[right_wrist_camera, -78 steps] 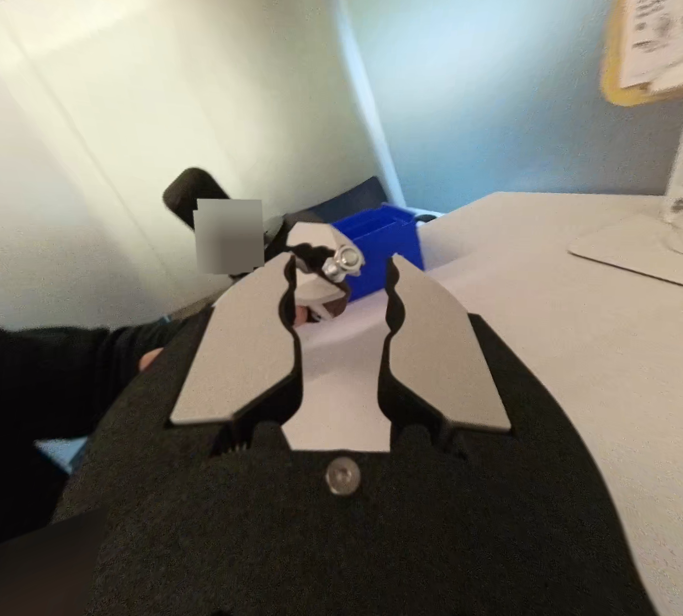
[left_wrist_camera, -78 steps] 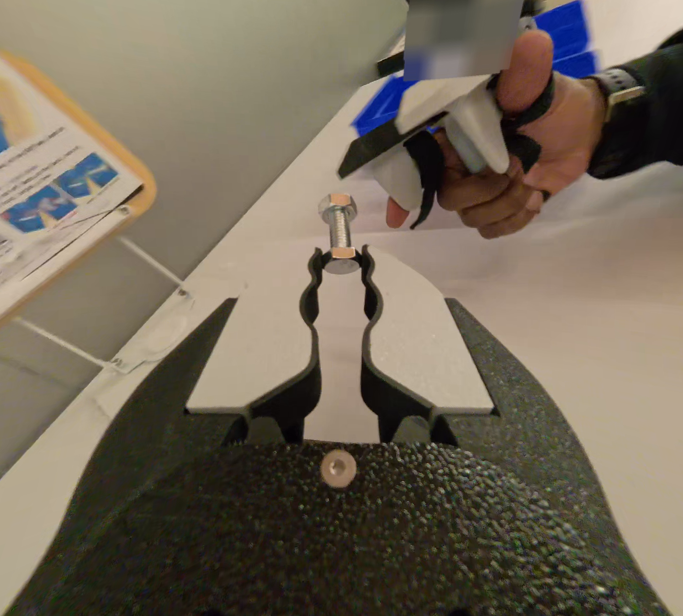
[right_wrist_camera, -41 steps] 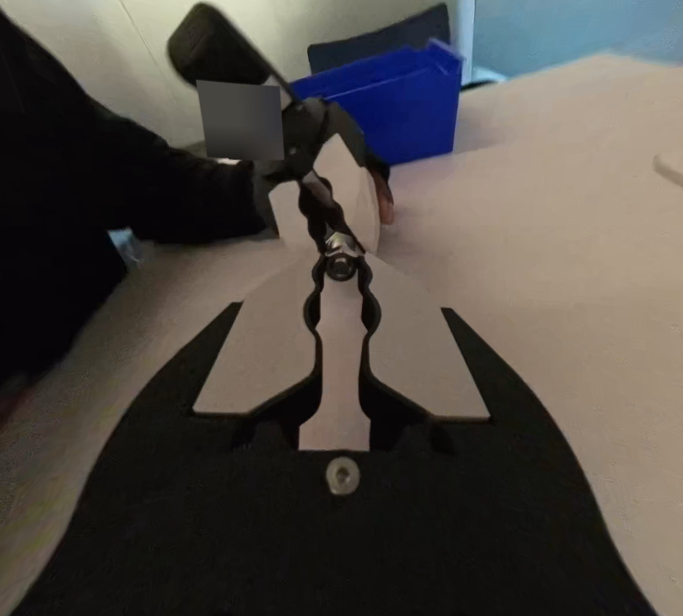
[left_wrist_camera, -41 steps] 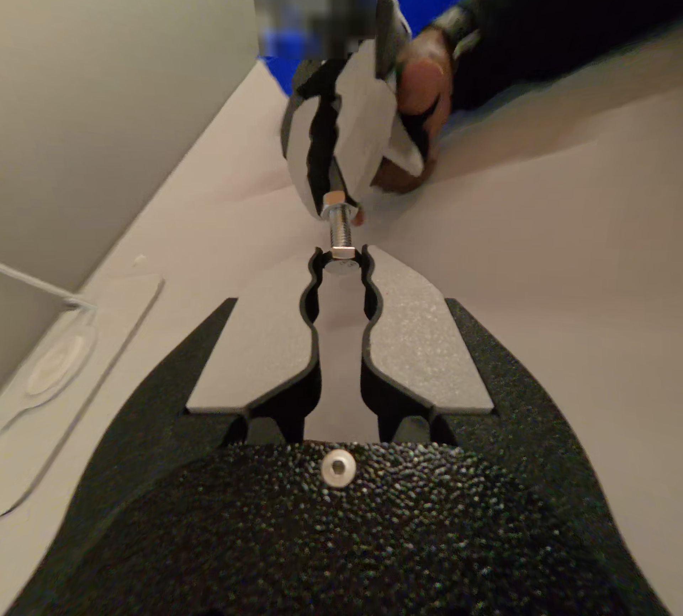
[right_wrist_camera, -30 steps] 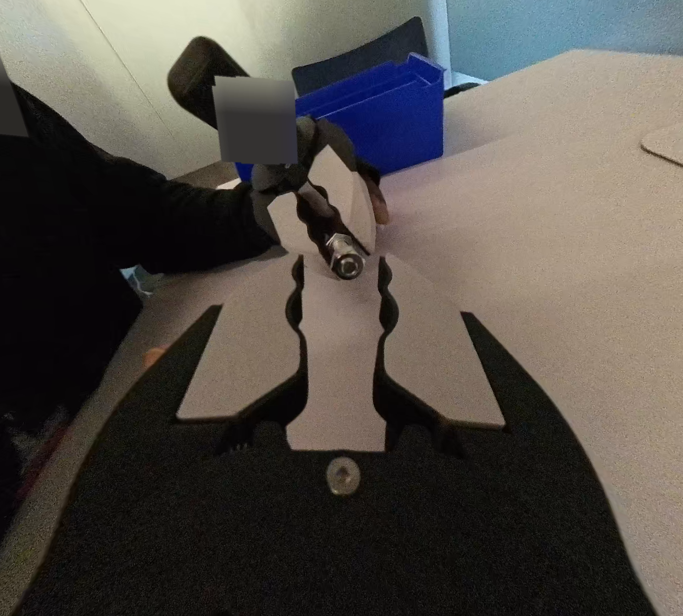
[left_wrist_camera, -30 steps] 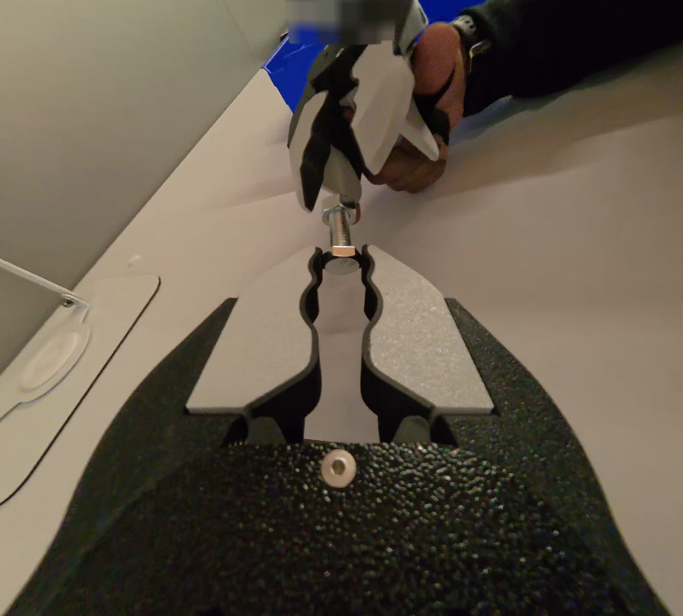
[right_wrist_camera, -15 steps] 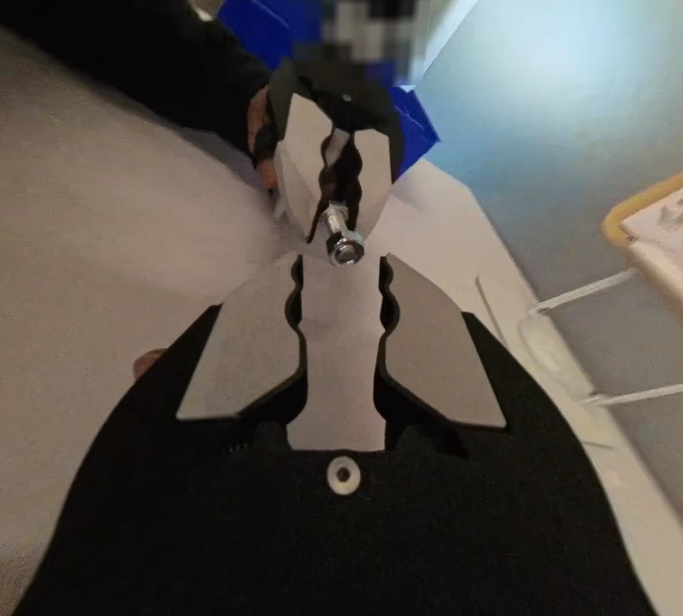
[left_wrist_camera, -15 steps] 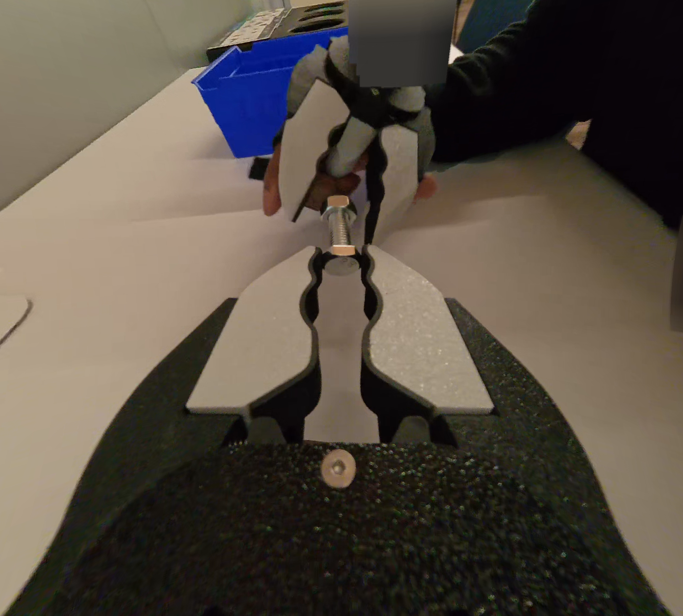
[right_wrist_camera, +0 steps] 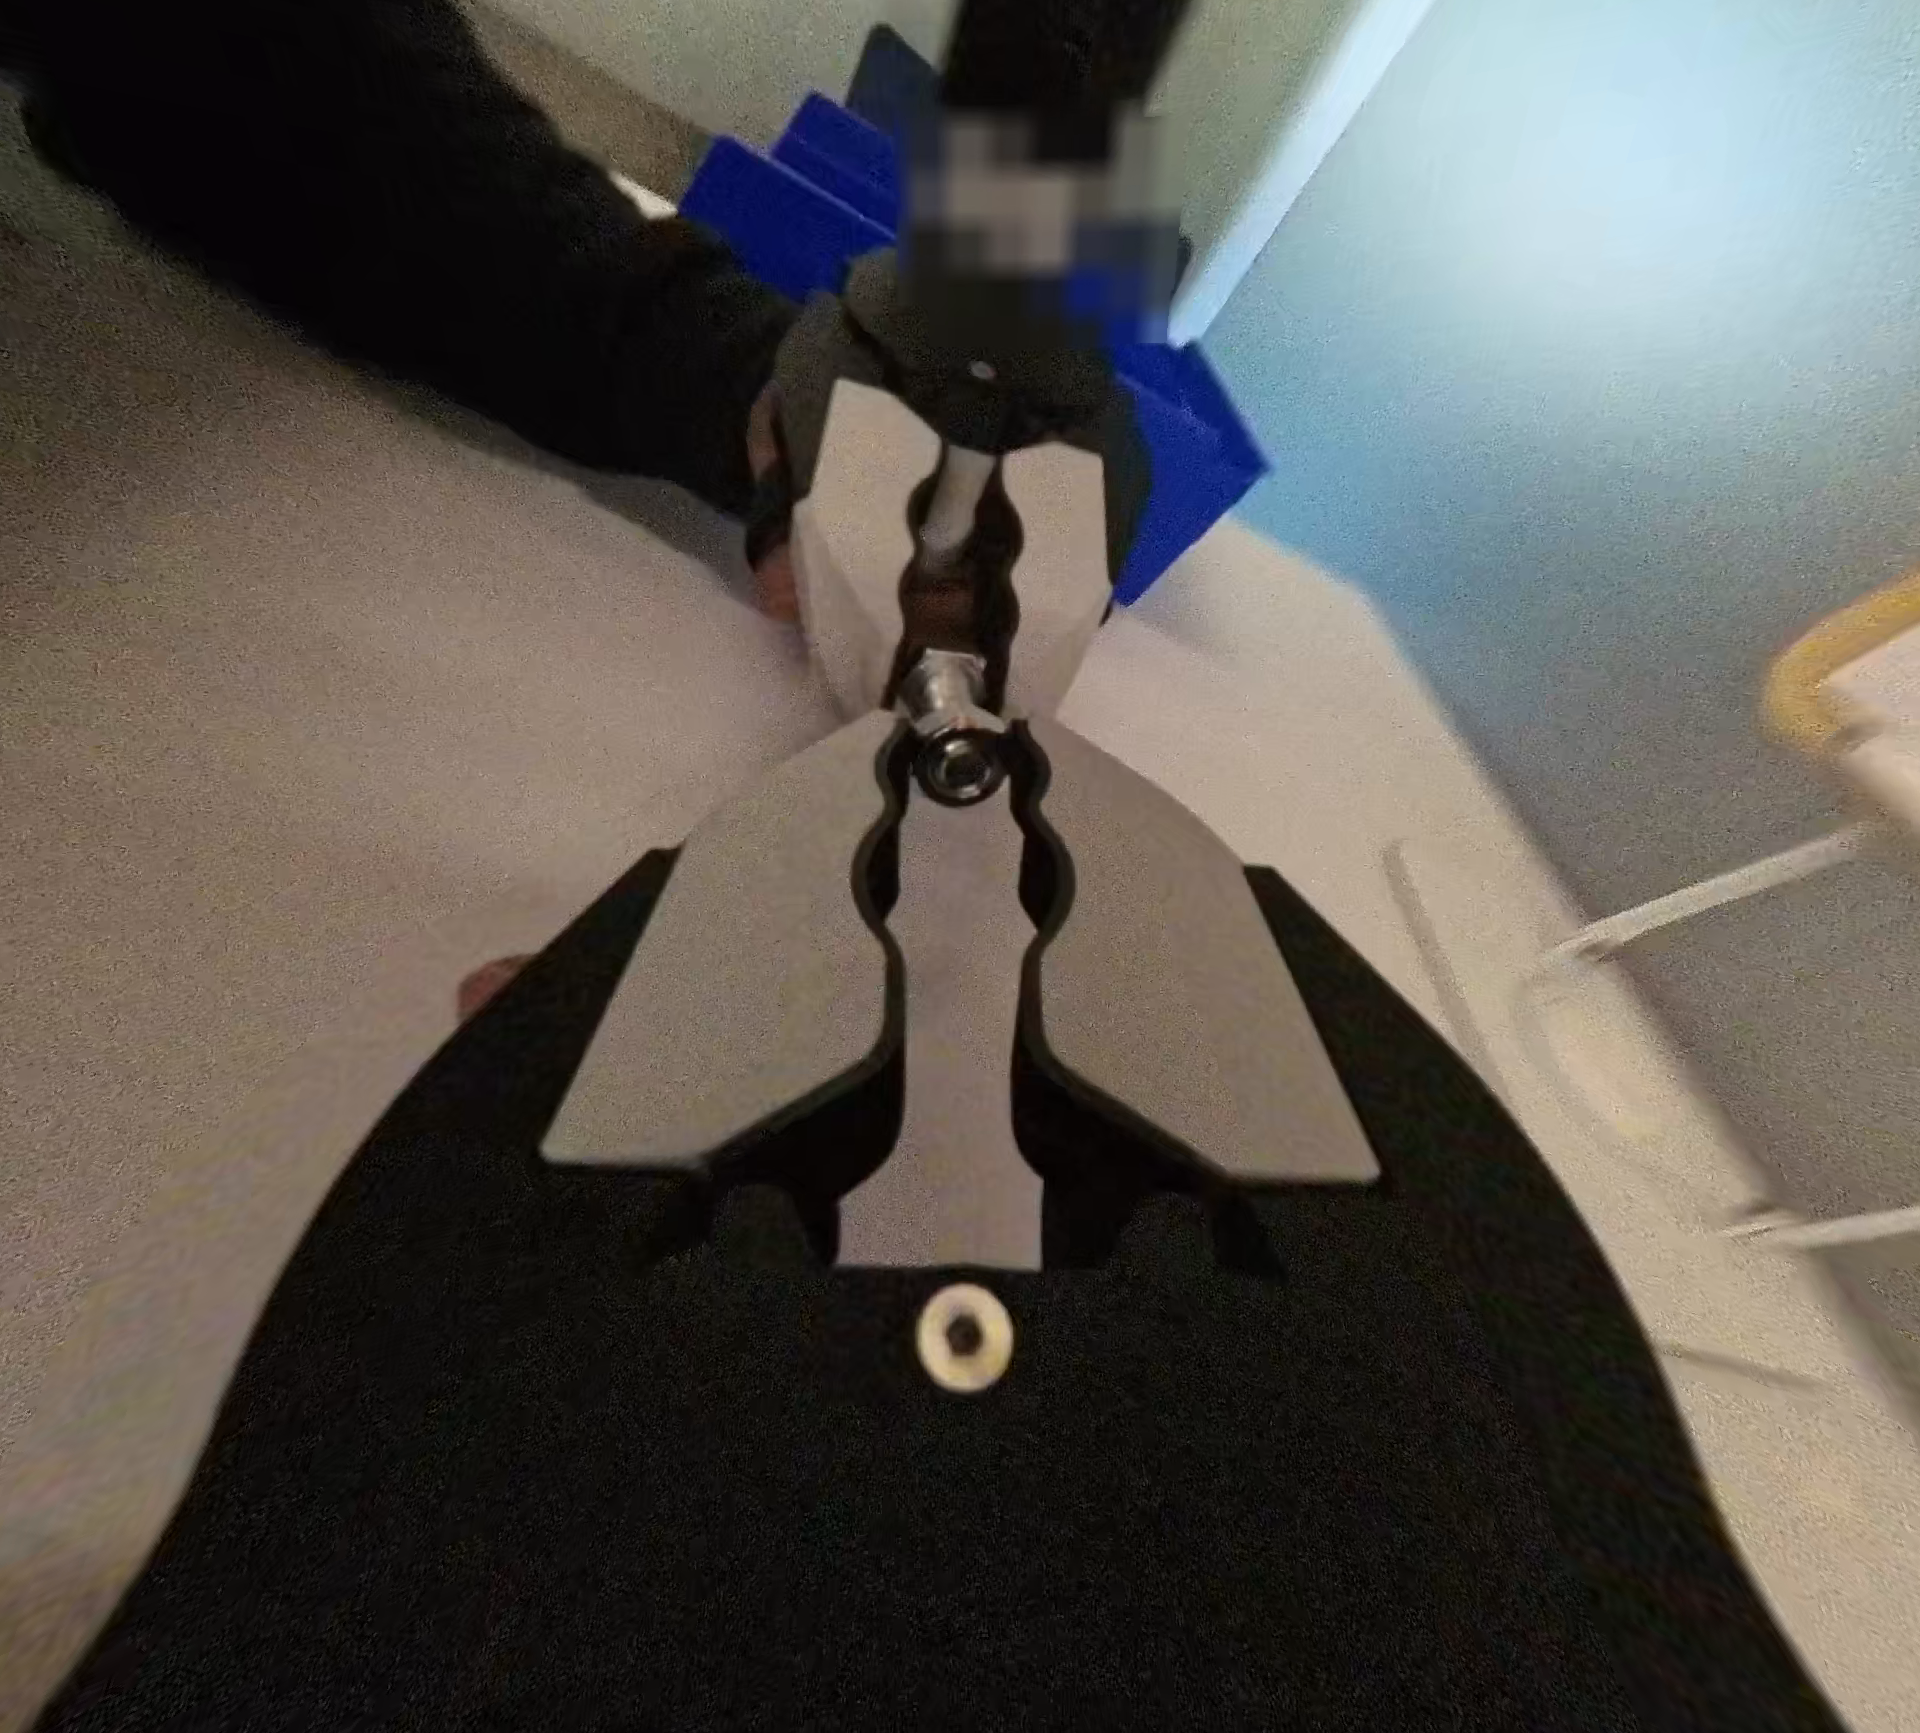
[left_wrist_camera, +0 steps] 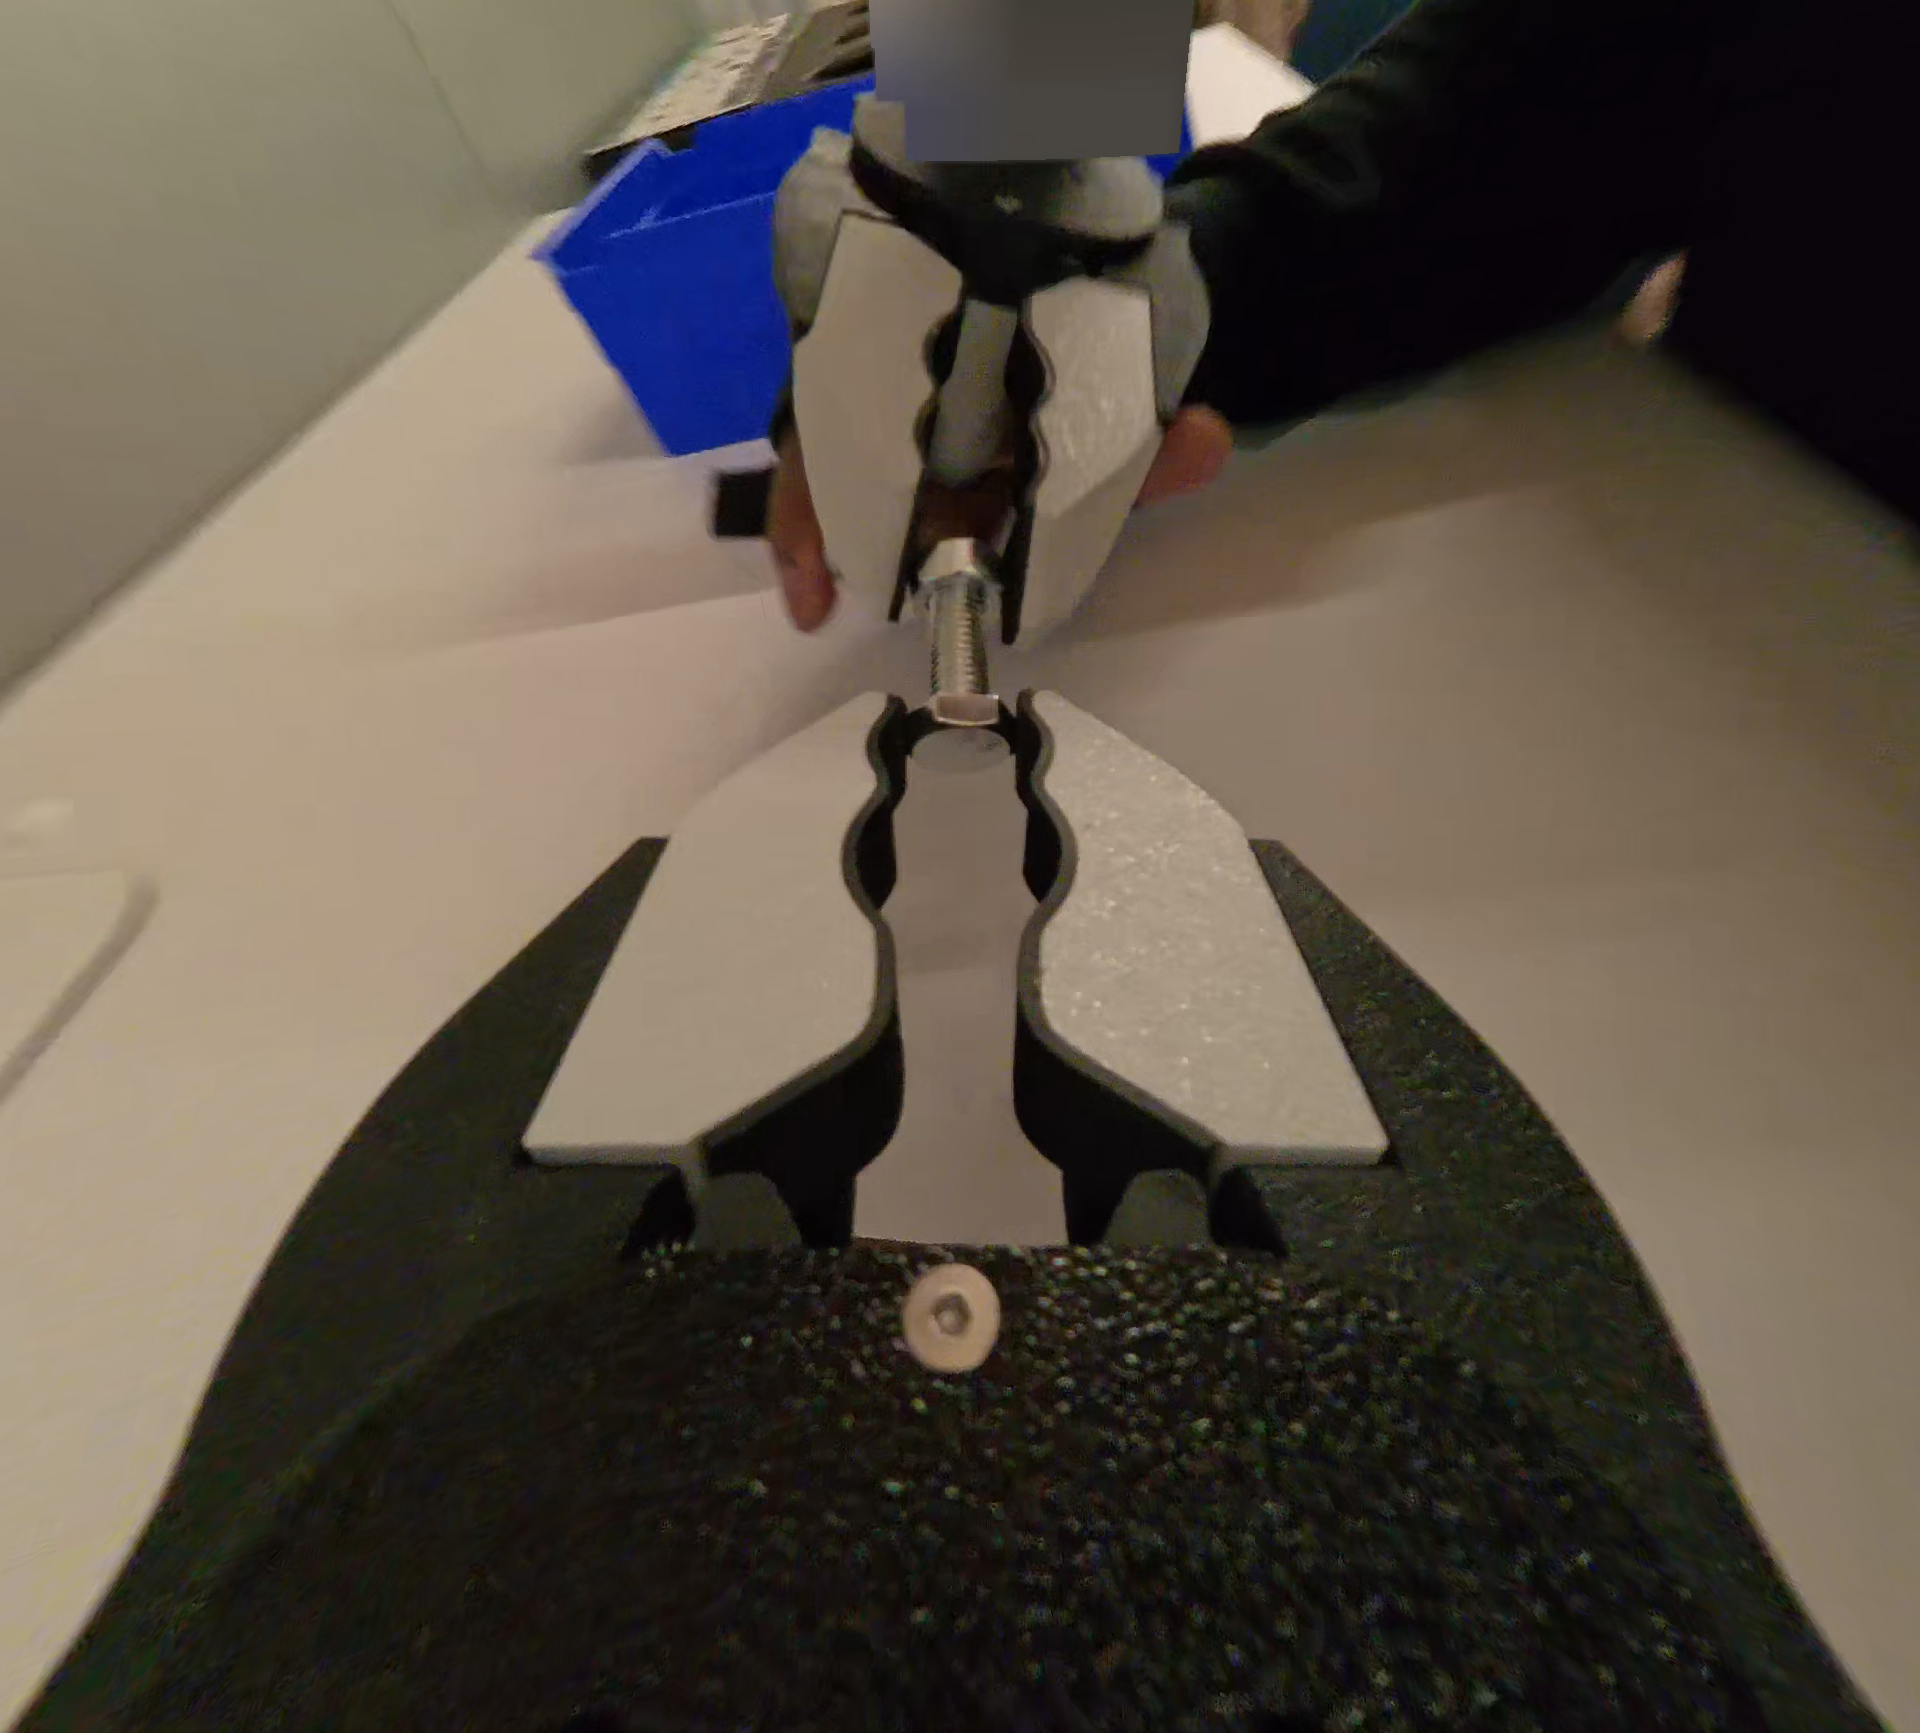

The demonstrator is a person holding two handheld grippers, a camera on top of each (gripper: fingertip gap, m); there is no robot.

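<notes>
From the left wrist view, the left gripper (left_wrist_camera: 964,727) is clamped on the hex head of a silver bolt (left_wrist_camera: 961,644) held above the pale surface (left_wrist_camera: 312,696) — its shank points at the right gripper (left_wrist_camera: 961,587), which closes on the nut (left_wrist_camera: 954,563). A blue bin (left_wrist_camera: 686,312) stands behind.

From the right wrist view, the right gripper (right_wrist_camera: 961,753) pinches the nut (right_wrist_camera: 961,764) on the bolt's end, with the left gripper (right_wrist_camera: 945,644) facing it.

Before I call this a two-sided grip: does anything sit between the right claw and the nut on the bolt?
Nothing visible. The right claw is closed directly on the nut, and the left claw holds the bolt by its head.
</notes>
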